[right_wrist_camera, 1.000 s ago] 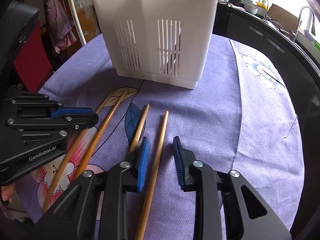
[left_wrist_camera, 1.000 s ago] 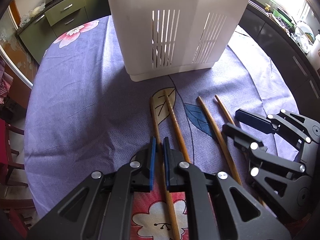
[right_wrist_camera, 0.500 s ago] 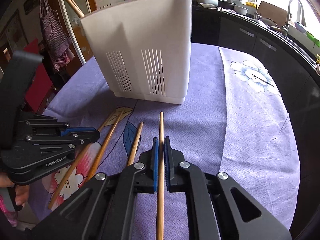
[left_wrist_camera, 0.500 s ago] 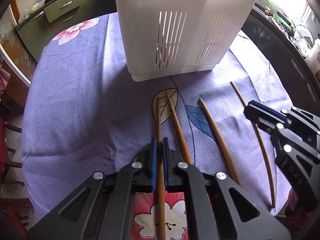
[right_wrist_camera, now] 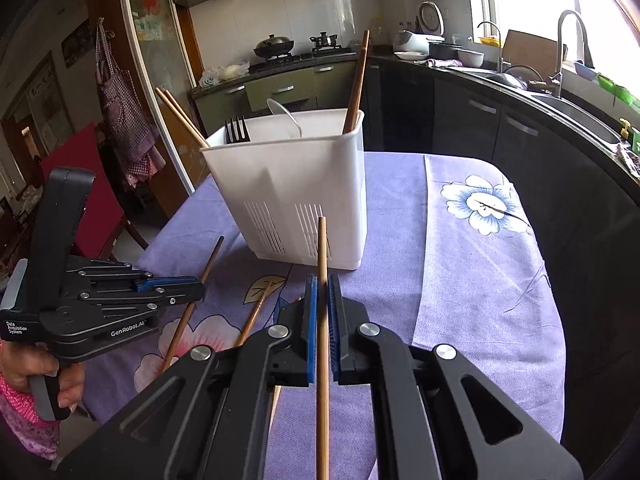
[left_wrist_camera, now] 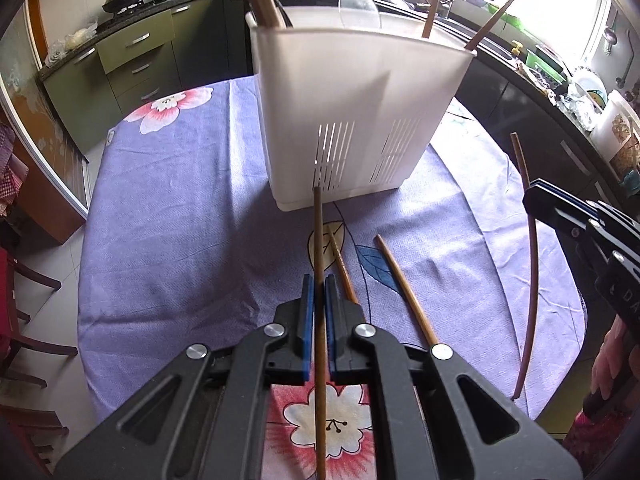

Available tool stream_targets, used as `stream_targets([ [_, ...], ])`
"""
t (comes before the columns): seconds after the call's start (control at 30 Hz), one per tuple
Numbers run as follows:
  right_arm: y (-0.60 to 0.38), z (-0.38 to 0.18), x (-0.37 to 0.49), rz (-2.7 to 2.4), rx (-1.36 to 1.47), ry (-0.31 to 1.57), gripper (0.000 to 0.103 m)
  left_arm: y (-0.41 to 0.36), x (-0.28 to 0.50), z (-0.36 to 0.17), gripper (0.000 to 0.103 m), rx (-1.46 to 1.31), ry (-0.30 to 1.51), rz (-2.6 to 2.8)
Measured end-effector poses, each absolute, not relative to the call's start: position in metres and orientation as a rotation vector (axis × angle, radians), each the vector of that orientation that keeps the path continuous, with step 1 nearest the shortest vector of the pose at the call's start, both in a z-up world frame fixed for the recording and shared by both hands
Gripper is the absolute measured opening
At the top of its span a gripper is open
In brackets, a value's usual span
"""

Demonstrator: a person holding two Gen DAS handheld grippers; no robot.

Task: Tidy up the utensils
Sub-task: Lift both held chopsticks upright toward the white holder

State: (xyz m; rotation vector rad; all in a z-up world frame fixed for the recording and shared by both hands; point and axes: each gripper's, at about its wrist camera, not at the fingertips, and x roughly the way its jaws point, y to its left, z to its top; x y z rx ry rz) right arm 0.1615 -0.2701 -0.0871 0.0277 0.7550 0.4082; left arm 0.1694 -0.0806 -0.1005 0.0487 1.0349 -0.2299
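left gripper [left_wrist_camera: 319,300]: jaws closed tight on a dark chopstick [left_wrist_camera: 318,240], gripped partway along so the far tip juts ahead toward the holder and the near end trails back under the fingers.
right gripper [right_wrist_camera: 322,308]: jaws closed on a lighter chopstick [right_wrist_camera: 322,264], held the same way, in line with the fingers, tip toward the holder's slotted wall.
why held so: a grip along the shaft keeps each stick straight and steerable; judged, this suits tipping the far end up over the rim.
utensil holder [left_wrist_camera: 352,120]: white, slotted low down, upright at the far middle of the table, ahead of both grippers; it already holds a fork [right_wrist_camera: 237,130], a spoon [right_wrist_camera: 285,117] and several chopsticks leaning on its walls.
loose chopsticks: two lie on the tablecloth [left_wrist_camera: 180,220] just right of the left gripper, one [left_wrist_camera: 342,266] close in, one [left_wrist_camera: 404,288] further right, both pointing toward the holder, so they can be taken without turning.
step in hand: judged, both held sticks are off the cloth, not yet over the rim.
risk: a thin stick could swivel in the pads.
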Motion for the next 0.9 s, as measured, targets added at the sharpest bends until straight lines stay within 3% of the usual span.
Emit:
stream_targets([
  [0.3,-0.276,-0.059,0.142,0.423,0.036,0.692,0.006,-0.079,0.145,-0.059,0.006,0.065,0.937,-0.252],
  [0.9,-0.283,-0.035,0.117,0.446,0.042,0.618,0.006,-0.073,0.123,-0.031,0.005,0.059,0.868,-0.255],
])
